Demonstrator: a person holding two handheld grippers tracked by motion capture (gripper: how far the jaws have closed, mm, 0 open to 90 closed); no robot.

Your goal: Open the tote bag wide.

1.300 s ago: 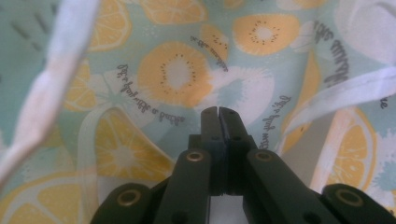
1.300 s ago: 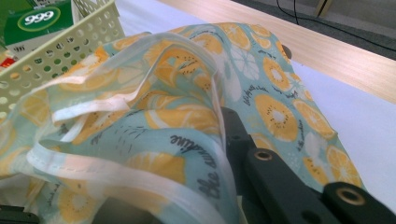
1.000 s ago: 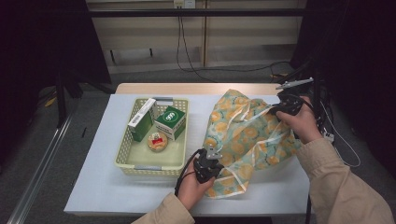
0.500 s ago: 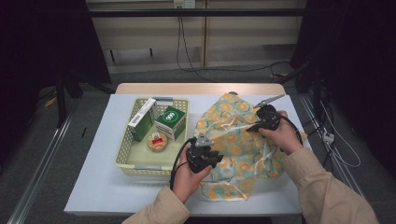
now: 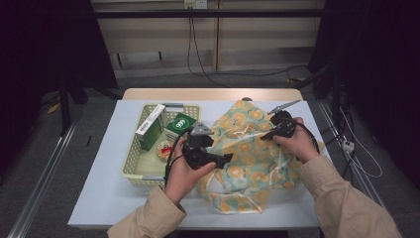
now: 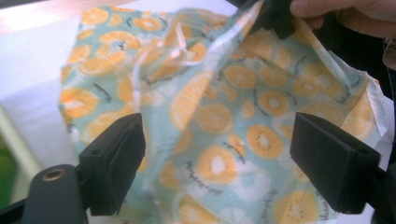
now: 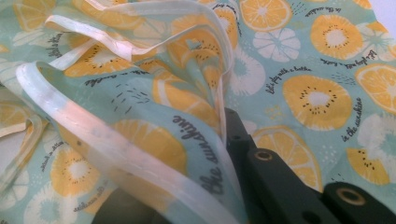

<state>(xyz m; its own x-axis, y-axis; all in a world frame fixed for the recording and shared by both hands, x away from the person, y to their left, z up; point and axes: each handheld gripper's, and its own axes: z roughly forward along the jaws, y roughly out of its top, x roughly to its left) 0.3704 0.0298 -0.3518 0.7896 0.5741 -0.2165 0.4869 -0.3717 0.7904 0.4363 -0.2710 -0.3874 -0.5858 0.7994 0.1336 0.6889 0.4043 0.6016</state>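
Right tool [image 5: 270, 134] clamped on rim of orange-print bag [image 5: 250, 163], which lies slack on desk [image 5: 99, 198] between both tools. Left tool [image 5: 224, 159] wide open, empty, fabric just ahead. Risk: thin hem slipping free; left closing on one layer only.

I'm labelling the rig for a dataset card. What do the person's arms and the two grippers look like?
Both arms wear tan sleeves. The left gripper is black with blocky jaws, a grey three-cornered plate on top and a black cable. The right gripper is black too.
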